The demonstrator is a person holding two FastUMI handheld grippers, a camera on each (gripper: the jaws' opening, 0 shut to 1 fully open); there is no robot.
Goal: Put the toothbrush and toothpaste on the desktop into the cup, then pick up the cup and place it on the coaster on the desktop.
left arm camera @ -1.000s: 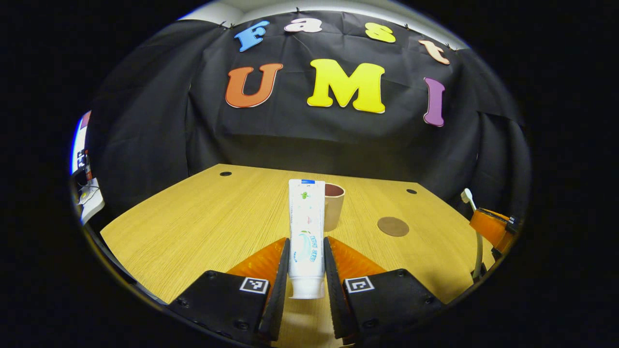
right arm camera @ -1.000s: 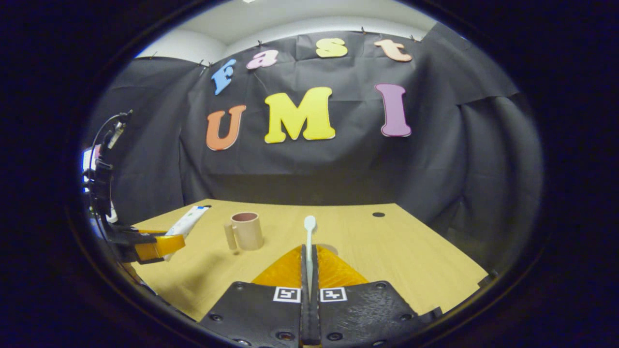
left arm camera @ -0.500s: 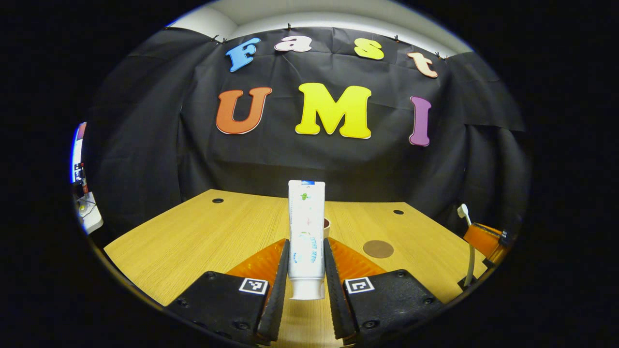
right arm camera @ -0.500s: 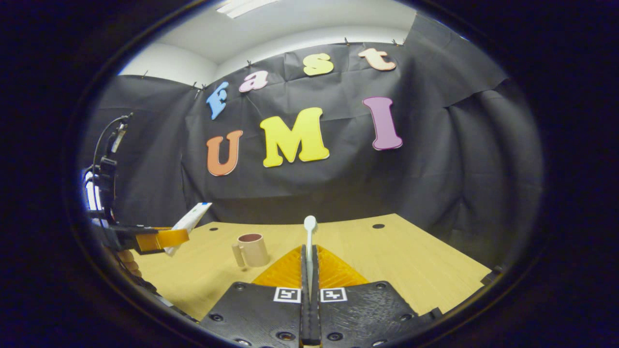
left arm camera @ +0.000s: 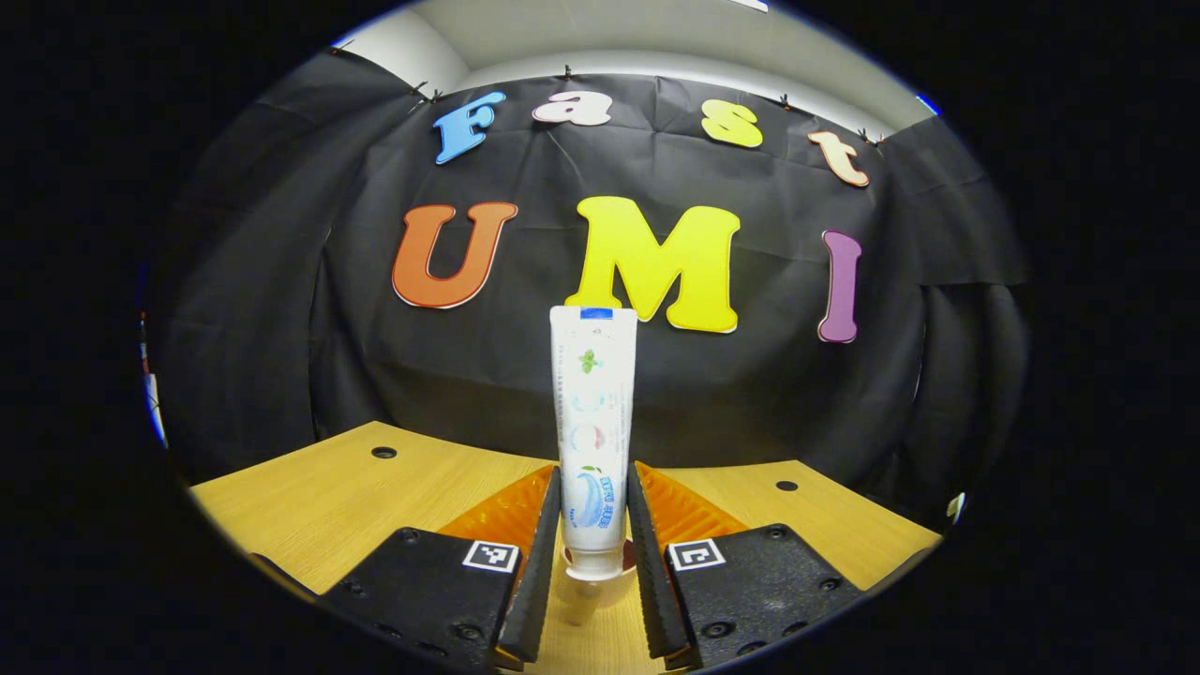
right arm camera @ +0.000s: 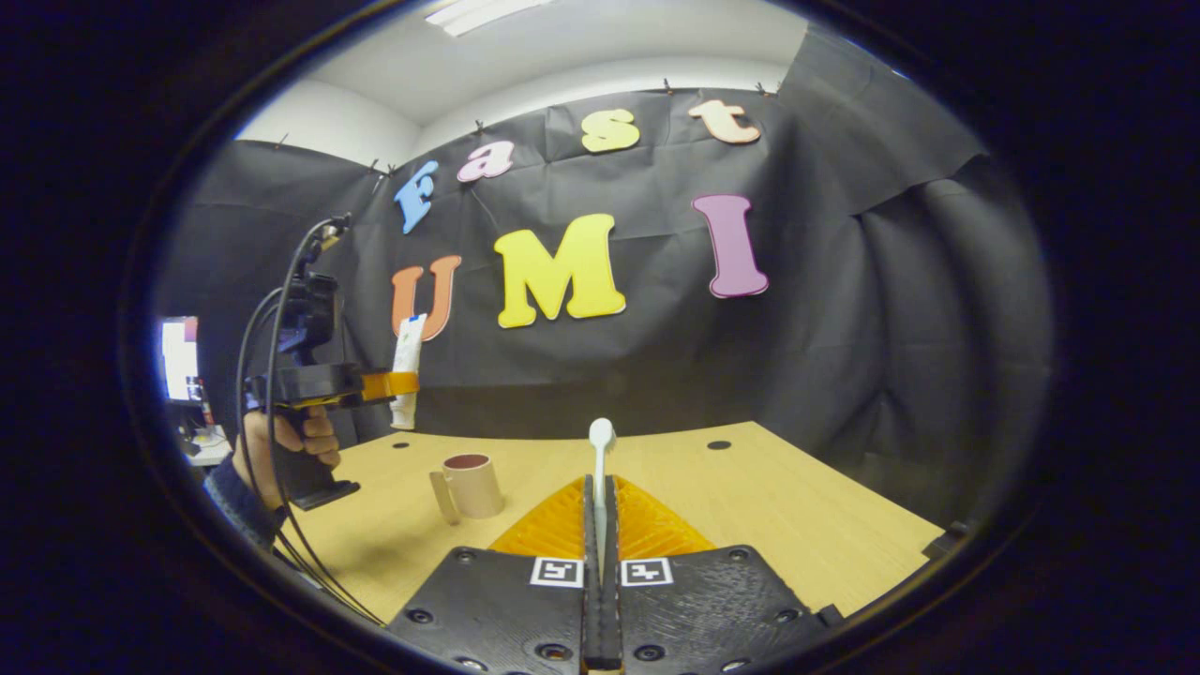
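In the right gripper view we count 1 beige cup [right arm camera: 467,485] standing on the wooden desktop [right arm camera: 769,497], 1 toothpaste tube [right arm camera: 407,367] and 1 white toothbrush [right arm camera: 600,469]. Our left gripper [left arm camera: 594,525] pinches the tube upright above the desk, cap down; a hand [right arm camera: 281,450] holds it, cables trailing. Our right gripper [right arm camera: 600,525] is pressed together on the toothbrush handle, head up.

We are observing a light wooden desktop [right arm camera: 797,506] with small dark round holes near its far edge. A beige cup [right arm camera: 472,485] is standing upright on it, handle to the left; the cup's rim [left arm camera: 626,555] is peeking out below.
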